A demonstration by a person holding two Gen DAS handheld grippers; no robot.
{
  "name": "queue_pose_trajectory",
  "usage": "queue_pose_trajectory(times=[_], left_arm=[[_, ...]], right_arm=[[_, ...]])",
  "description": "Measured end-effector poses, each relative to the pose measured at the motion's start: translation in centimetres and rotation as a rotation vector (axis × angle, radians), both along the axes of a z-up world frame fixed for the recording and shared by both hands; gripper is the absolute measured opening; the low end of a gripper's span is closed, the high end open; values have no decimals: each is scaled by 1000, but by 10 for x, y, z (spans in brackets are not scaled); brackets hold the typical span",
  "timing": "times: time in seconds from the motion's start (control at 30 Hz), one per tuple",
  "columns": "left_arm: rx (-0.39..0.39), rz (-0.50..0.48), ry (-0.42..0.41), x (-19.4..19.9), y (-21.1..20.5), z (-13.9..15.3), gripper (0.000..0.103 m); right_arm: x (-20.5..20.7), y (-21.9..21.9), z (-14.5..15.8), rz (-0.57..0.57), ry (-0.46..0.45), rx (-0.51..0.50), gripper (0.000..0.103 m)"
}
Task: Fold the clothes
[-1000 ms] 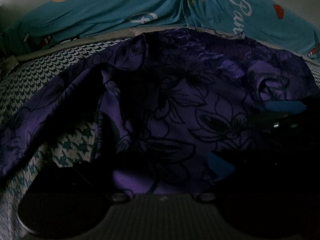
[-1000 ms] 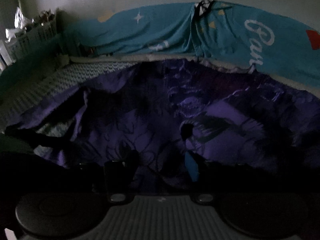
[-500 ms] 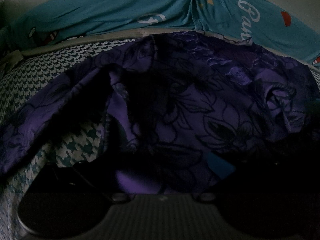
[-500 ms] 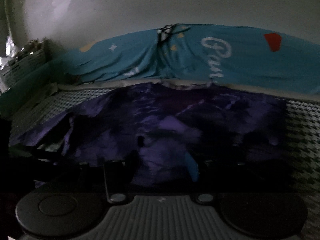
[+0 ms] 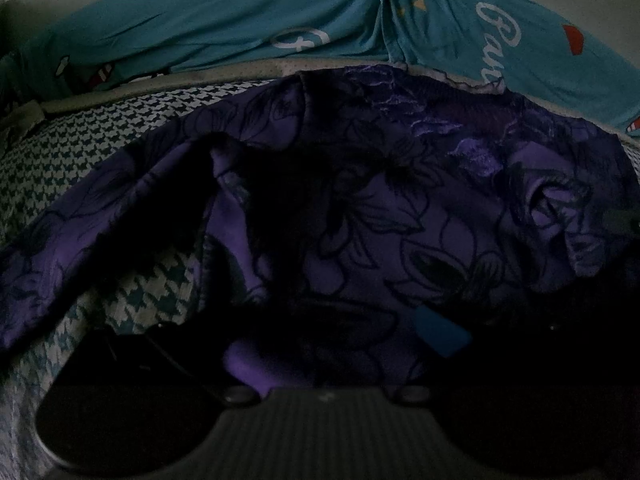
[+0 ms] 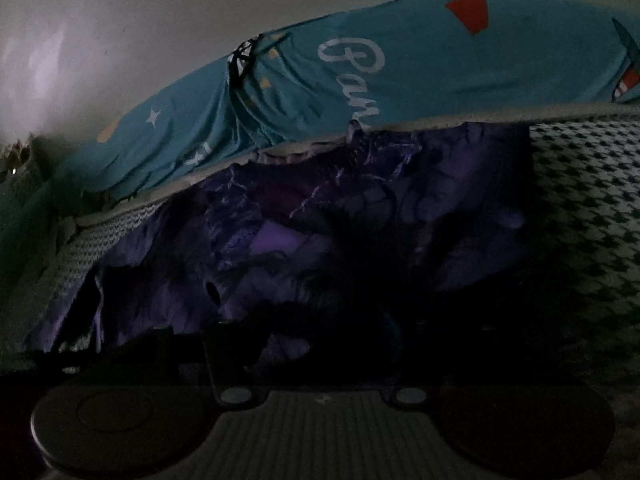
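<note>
Purple floral garment [image 5: 400, 216] rumpled on houndstooth cover [image 5: 80, 152] | both tongs' state: cannot tell

The room is very dim, and both wrist views come out dark and grainy. What light there is falls on the far side: the pale wall [image 6: 168, 40] and the teal sheet [image 5: 248, 28] read clearly, while the purple garment [image 5: 400, 208] sinks into near-black toward the near edge. The gripper bodies at the bottom are almost lost in shadow. The fisheye bends the bed's far edge into an arc, and the corners go black. The right wrist view looks slightly smeared.
</note>
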State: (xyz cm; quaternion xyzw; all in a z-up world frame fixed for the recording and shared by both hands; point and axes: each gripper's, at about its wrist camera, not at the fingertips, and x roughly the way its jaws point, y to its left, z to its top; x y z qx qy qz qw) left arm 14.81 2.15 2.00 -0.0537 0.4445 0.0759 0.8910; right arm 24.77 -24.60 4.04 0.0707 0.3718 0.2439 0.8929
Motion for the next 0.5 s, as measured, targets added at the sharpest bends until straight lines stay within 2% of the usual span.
queue_pose_trajectory(times=[0.07, 0.1, 0.33, 0.5], left_arm=[[-3, 5, -4, 0, 2, 1, 103], [-5, 9, -7, 1, 3, 2, 103], [-4, 71, -49, 1, 21, 12, 103], [-11, 145, -73, 1, 39, 12, 103]], right_arm=[[-1, 5, 0, -1, -12, 20, 24], [-1, 8, 1, 10, -12, 34, 20], [-23, 53, 8, 202, -119, 81, 16], [-38, 90, 3, 349, -107, 103, 17]])
